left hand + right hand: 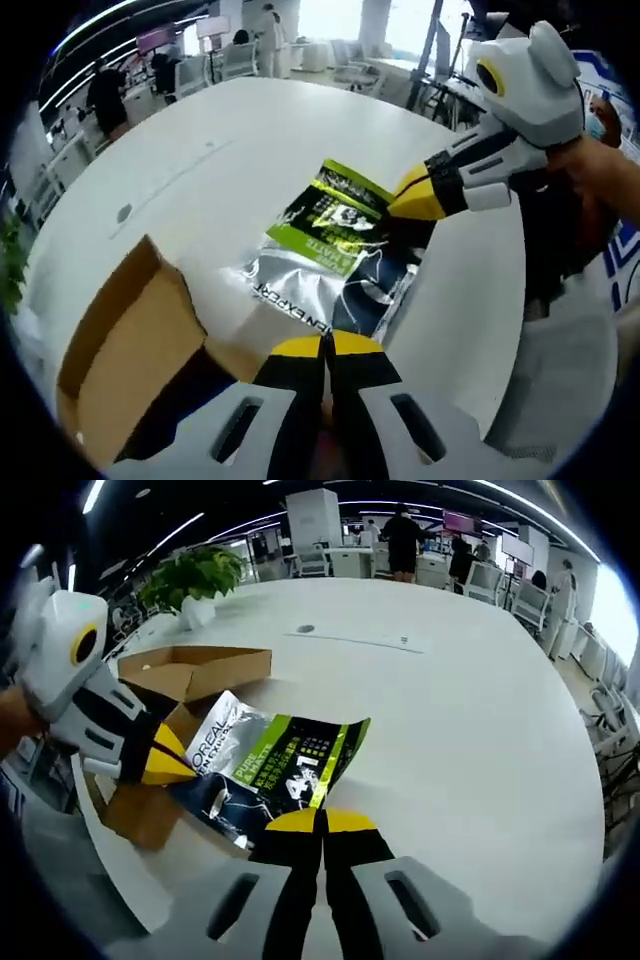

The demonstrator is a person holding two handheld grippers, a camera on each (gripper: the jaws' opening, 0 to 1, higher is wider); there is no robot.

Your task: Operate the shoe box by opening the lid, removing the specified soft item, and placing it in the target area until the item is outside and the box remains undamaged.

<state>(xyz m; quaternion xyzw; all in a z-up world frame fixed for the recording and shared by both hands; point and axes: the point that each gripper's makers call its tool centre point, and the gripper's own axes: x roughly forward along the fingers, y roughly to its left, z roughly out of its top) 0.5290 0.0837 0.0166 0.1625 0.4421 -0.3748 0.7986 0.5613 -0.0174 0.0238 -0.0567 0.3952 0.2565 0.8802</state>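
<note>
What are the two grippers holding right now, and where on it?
Both hold the soft pouch: the left gripper is shut on its dark end, the right gripper on the green end. It hangs above the white table, outside the cardboard box.
</note>
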